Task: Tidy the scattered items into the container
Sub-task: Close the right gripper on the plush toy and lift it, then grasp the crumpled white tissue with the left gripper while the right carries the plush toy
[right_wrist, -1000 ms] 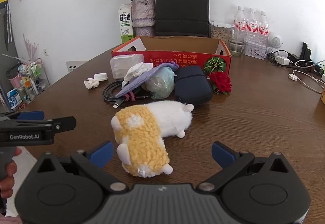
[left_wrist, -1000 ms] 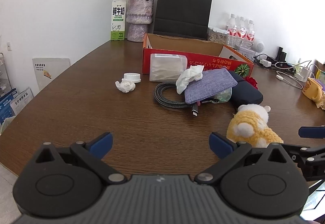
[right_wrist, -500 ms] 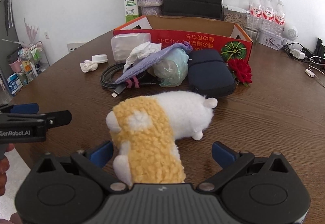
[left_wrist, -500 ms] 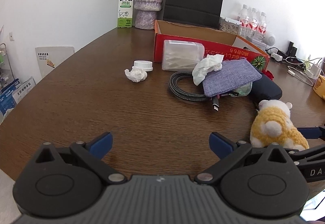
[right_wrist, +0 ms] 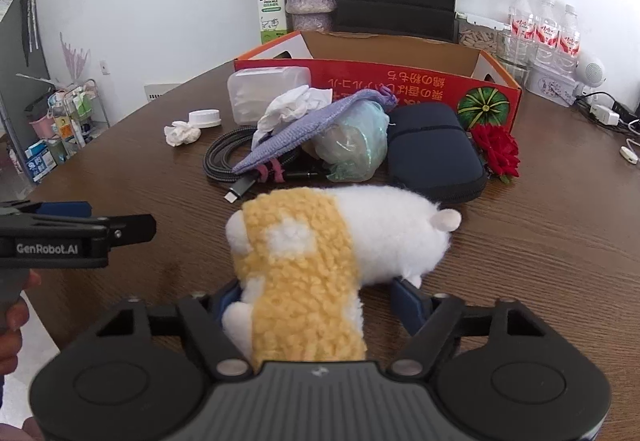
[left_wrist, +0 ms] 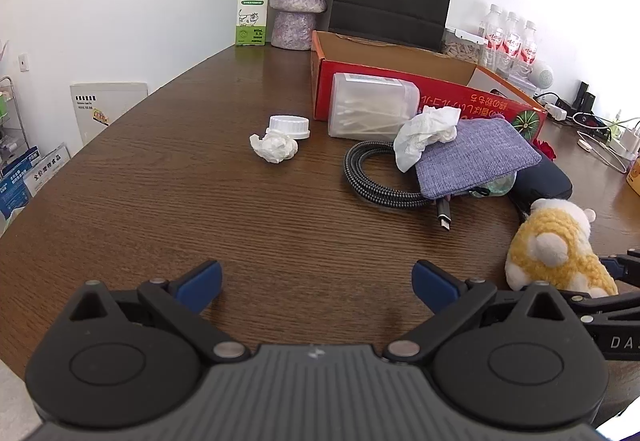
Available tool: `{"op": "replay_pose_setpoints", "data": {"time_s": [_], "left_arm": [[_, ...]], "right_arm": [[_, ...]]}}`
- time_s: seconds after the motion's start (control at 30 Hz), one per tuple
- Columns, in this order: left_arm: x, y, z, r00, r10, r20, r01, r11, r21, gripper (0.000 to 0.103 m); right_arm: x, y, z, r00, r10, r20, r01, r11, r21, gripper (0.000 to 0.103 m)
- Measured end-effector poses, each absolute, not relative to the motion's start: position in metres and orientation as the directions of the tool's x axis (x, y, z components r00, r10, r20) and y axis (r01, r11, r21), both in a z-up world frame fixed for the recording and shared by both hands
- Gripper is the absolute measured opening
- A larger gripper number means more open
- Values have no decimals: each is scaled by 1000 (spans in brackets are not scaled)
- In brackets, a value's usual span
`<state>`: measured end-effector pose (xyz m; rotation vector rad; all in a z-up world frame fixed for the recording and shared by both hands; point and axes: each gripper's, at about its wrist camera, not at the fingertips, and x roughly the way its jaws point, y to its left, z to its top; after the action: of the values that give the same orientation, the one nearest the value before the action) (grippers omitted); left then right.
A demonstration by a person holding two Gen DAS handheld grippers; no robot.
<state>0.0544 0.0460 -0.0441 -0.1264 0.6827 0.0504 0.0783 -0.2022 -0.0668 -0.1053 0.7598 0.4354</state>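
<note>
At the near edge of the dark wooden bench, my right claw has just been closing around the yellow-and-white fleecy plush toy, which lies on its side; whether the pads bite yet, I cannot tell. I judge it light, soft and squashy, best pinched across its yellow rump. My left claw hangs spread and empty. Beyond wait a grey braided cable and the red cardboard box.

White walls surround a dark wooden table.
</note>
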Motion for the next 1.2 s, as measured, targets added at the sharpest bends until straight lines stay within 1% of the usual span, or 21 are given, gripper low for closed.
{"op": "replay_pose_setpoints", "data": {"time_s": [0.03,0.1,0.37,0.73,0.97,1.2], "left_arm": [[54,46,-44,775,5,-632,-88,991,-100,103],[57,46,-42,775,5,-632,-89,991,-101,103],[65,44,-35,779,9,-627,-96,990,-105,103],[74,39,-18,797,31,-603,-111,989,-96,103],[100,50,-10,795,98,-599,-173,983,-69,103],[143,68,-18,759,198,-621,-257,966,-6,103]], "right_arm": [[79,-202,-66,641,347,-684,-421,905,64,62],[79,-204,-65,639,365,-678,-431,899,77,51],[75,-216,-60,651,394,-648,-436,894,105,51],[70,-248,-41,725,367,-582,-384,918,101,50],[96,-259,-21,763,358,-537,-370,925,92,50],[138,-263,-9,789,338,-513,-354,933,71,50]]}}
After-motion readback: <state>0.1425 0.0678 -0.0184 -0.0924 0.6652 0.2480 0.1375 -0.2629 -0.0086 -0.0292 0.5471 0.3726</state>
